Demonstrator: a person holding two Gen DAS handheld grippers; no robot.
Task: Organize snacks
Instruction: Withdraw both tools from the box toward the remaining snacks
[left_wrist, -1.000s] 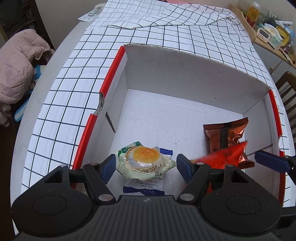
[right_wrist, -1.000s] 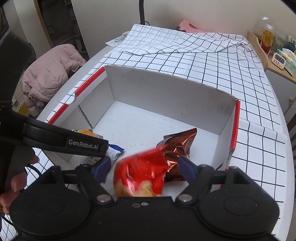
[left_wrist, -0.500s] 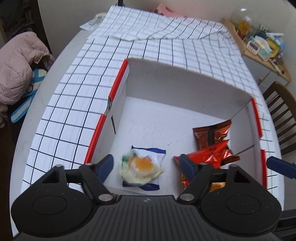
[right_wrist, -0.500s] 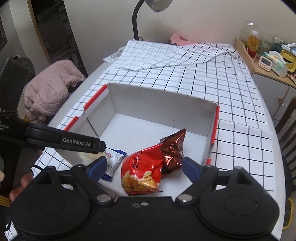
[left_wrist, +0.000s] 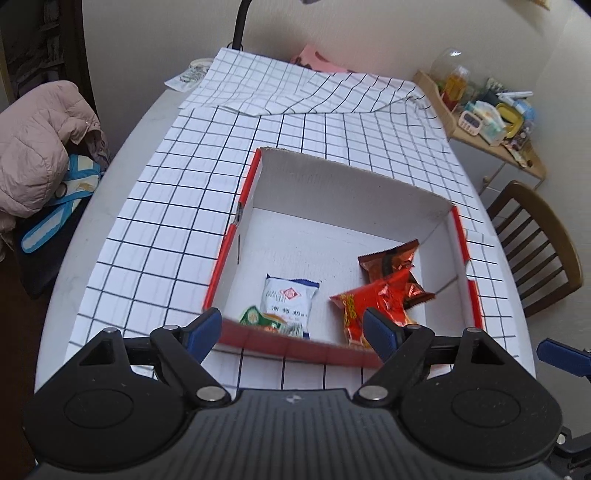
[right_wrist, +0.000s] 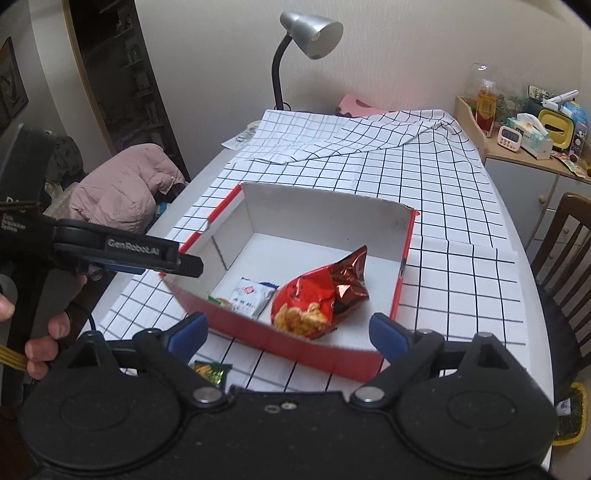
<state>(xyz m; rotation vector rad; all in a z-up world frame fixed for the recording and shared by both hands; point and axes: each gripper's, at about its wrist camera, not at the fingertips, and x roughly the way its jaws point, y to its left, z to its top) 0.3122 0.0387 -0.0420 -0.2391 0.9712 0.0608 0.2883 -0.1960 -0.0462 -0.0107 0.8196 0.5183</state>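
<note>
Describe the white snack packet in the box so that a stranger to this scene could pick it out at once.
On the checked tablecloth stands an open cardboard box, white inside with red edges. Four packets lie near its front wall, and the white packet is on the left side, half over a green and orange packet. It alone is white with blue ends and a small red mark; the two on the right are red and brown foil.

A: In the left wrist view we look steeply down along our left tool, from just before the near wall of the box, towards the far wall of the room.

B: In the right wrist view we sit beside it, tilted less steeply, so the lamp shows. Both views share the box, the checked tabletop and the side shelf.
</note>
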